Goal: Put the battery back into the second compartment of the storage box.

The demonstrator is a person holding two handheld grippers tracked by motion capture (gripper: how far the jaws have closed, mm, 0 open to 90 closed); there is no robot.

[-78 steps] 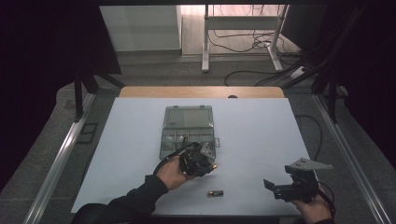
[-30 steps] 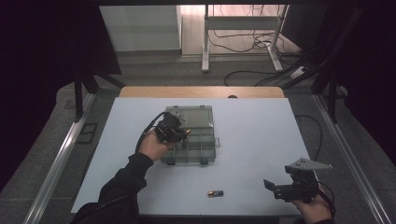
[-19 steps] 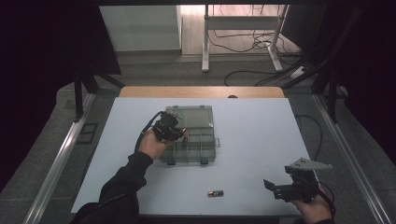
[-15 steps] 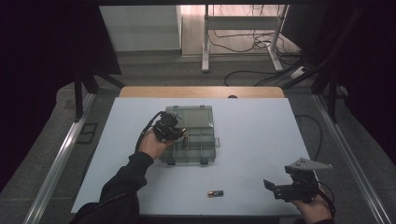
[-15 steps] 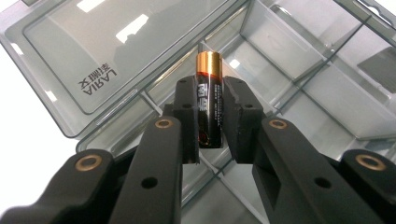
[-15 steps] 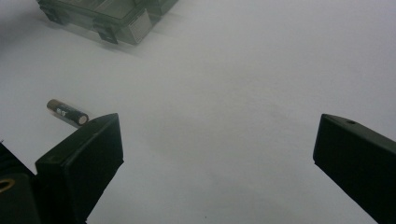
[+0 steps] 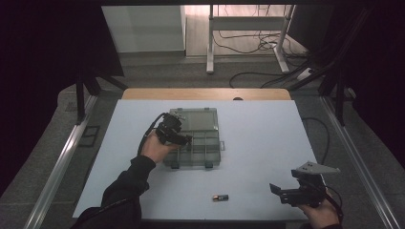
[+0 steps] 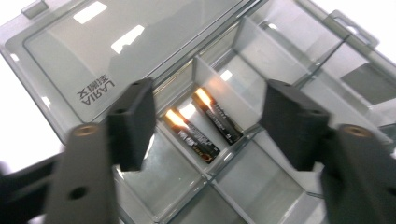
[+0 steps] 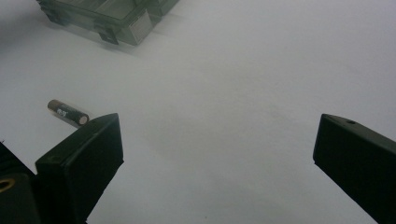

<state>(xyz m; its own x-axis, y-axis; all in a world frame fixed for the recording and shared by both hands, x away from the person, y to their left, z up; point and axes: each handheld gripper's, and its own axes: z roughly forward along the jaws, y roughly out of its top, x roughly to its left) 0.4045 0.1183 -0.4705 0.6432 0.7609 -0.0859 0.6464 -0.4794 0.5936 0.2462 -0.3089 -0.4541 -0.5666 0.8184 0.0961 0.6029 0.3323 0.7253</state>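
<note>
A clear grey organizer box (image 7: 206, 119) lies open in the middle of the white table (image 7: 267, 138). My left gripper (image 7: 186, 140) hovers over its left side. Its jaws (image 8: 210, 119) have just been opening and now stand apart with nothing pressed between them. Right below them, two black batteries (image 8: 192, 136) (image 8: 217, 116) lie side by side in one compartment of the box (image 8: 116, 51). A third battery (image 7: 220, 197) lies loose near the table's front edge. My right gripper (image 7: 277, 191) rests at the front right, open and empty (image 9: 217, 135), with the loose battery (image 9: 67, 112) just beyond its left jaw.
The box (image 9: 116, 18) has several other compartments, the ones in sight bare. Bare white table surrounds the box. Metal rails (image 7: 57, 167) run along both table sides, and cables (image 7: 248, 47) lie on the floor beyond the far edge.
The left hand went from the table's middle front up to the box, then stayed over its left side. The right gripper and the loose battery have not moved.
</note>
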